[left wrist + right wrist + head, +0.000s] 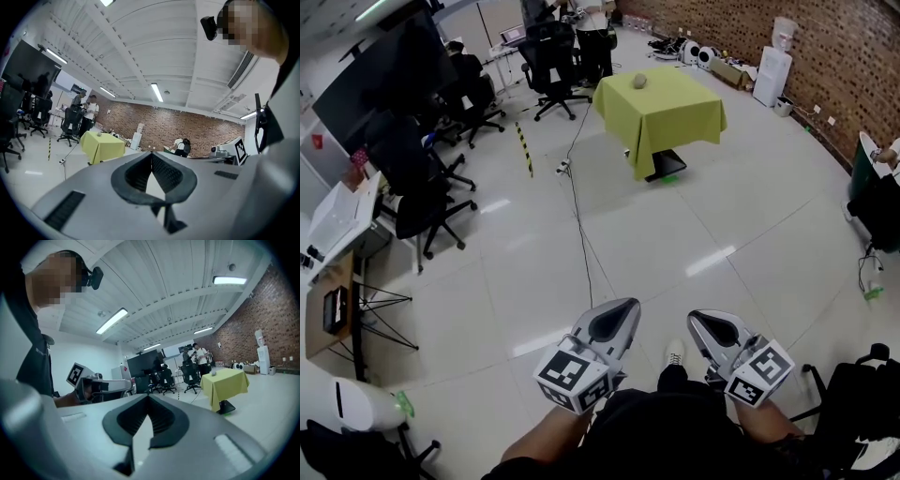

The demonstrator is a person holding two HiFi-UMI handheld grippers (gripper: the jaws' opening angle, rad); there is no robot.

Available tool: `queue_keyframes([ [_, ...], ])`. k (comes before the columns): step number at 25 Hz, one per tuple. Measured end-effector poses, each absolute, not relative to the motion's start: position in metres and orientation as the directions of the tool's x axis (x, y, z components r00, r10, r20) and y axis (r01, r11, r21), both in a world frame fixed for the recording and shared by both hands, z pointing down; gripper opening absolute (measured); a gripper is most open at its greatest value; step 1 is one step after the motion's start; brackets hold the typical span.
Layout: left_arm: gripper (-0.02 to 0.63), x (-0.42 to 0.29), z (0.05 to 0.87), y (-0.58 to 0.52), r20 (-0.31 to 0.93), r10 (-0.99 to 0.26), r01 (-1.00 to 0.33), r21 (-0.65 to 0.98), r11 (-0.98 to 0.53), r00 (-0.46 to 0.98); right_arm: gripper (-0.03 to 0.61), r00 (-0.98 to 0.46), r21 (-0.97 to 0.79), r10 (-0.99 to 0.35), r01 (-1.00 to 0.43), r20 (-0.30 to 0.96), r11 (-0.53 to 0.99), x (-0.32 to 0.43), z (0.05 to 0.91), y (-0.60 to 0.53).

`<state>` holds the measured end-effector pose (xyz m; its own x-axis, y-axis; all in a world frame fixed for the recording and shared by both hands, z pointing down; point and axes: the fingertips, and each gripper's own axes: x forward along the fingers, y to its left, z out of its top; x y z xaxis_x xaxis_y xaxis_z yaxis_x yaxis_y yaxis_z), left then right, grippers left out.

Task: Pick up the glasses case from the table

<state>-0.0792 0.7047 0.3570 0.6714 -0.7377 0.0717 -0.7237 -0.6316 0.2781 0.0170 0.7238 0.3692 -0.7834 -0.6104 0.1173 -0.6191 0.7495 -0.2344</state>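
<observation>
The glasses case (639, 82) is seen as a small greyish lump lying near the far edge of the table (698, 122), which is draped in a yellow-green cloth (649, 141) and stands well apart from both grippers across a stretch of pale tiled floor (656, 244). Nothing of the task is judged to be done: the case is untouched, and the approach, the grasp and the lift are all left. The left gripper (625, 306) and the right gripper (697, 319) are held low in front of the person, each with its jaws pressed together on nothing. No brand or readable writing is made out; only black-and-white square patterns are shown on the marker cubes (570, 375).
</observation>
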Motion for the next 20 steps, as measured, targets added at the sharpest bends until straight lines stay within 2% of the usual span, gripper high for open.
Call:
queue_keyframes([
  [20,0.008,-0.034,0.352,0.615,0.096,-0.727,-0.722,0.257,-0.642,0.68,0.002,-0.796,-0.257,-0.6,-0.599,0.082,0.759,0.054,0.368,0.628],
])
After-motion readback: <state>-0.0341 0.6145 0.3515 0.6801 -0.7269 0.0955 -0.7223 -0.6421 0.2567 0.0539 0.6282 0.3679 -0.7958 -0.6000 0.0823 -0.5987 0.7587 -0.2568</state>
